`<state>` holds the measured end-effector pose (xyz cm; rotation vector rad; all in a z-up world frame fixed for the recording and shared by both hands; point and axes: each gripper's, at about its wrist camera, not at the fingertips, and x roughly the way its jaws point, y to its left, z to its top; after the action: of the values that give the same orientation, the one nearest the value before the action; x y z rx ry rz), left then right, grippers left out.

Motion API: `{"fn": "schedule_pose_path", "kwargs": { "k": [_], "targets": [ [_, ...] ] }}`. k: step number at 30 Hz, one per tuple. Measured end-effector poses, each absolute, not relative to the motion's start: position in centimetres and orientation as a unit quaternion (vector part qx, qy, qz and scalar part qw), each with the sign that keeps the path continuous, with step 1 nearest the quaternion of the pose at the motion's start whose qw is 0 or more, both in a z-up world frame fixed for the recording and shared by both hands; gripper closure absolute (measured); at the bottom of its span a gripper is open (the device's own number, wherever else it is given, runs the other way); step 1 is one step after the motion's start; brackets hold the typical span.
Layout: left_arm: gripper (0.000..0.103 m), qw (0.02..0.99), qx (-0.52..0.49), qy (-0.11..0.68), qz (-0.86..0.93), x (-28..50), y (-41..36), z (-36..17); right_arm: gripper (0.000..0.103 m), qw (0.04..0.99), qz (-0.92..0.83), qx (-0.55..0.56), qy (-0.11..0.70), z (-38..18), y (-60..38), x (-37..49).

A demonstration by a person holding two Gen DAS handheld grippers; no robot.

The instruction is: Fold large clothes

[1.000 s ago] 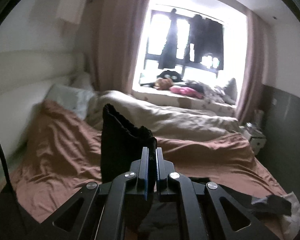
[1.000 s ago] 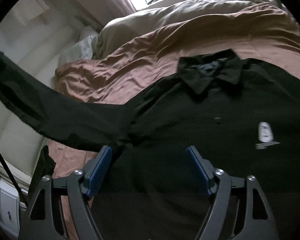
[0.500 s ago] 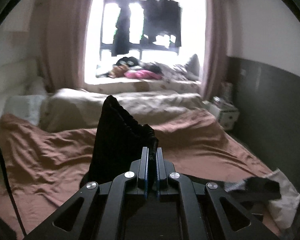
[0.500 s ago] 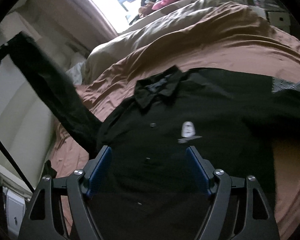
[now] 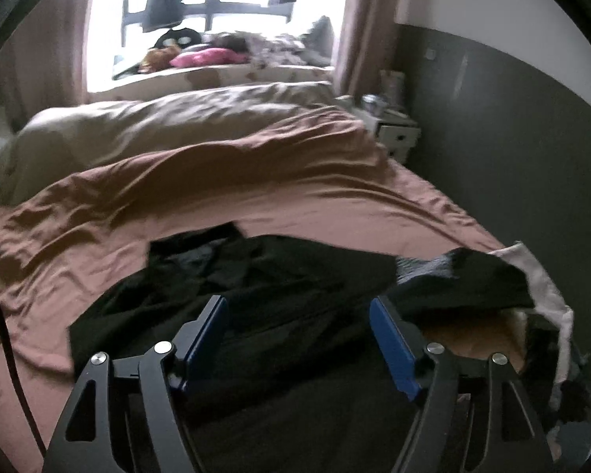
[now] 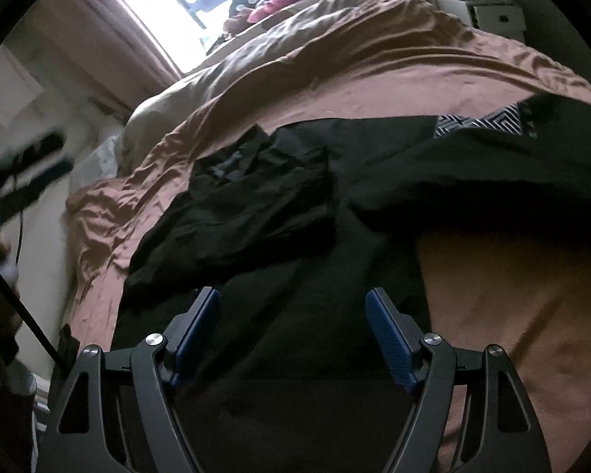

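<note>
Black cloth, a shirt (image 5: pixel 264 299), is spread front-up on a brown sheet (image 5: pixel 98 236) that covers the bed. Its collar (image 6: pixel 232 157) points toward the window (image 5: pixel 216 8), and one sleeve is now laid across the chest, where a second ago it was held up in the air. A patterned patch (image 6: pixel 480 122) shows on the cloth at the far right in the right wrist view.

The left gripper (image 5: pixel 297 339) is seen just above the shirt's body; its jaws are opening, and nothing is pressed between its blue pads, though a second ago they were clamped on the sleeve. The sleeve has therefore been let go, and the first inward fold can be judged as made.

The right gripper (image 6: pixel 291 331) is held over the lower shirt with its fingers wide apart and empty, as it was before.

The other sleeve is judged to be the next part to bring in.

Beyond the shirt a beige duvet (image 5: pixel 169 118) is bunched, and a white nightstand (image 5: pixel 398 134) stands beside the bed.
</note>
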<state>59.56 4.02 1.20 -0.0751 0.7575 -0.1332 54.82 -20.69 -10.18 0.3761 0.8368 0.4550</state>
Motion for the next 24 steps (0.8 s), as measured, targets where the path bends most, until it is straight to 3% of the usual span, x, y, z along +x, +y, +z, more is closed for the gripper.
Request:
{"fn": "schedule_pose_path", "kwargs": {
  "k": [9, 21, 24],
  "targets": [
    [0.028, 0.922, -0.095, 0.372, 0.047, 51.2, 15.1, -2.5, 0.028, 0.871, 0.205, 0.175, 0.411, -11.0, -18.2, 59.9],
    [0.028, 0.882, -0.177, 0.398, 0.182, 38.2, 24.2, -11.3, 0.030, 0.882, 0.157, 0.061, 0.441, -14.0, -12.6, 67.1],
    [0.028, 0.869, -0.199, 0.406, 0.199, 35.7, 25.1, -13.3, 0.046, 0.892, 0.126, -0.012, 0.434, -14.7, -10.5, 67.5]
  ]
}}
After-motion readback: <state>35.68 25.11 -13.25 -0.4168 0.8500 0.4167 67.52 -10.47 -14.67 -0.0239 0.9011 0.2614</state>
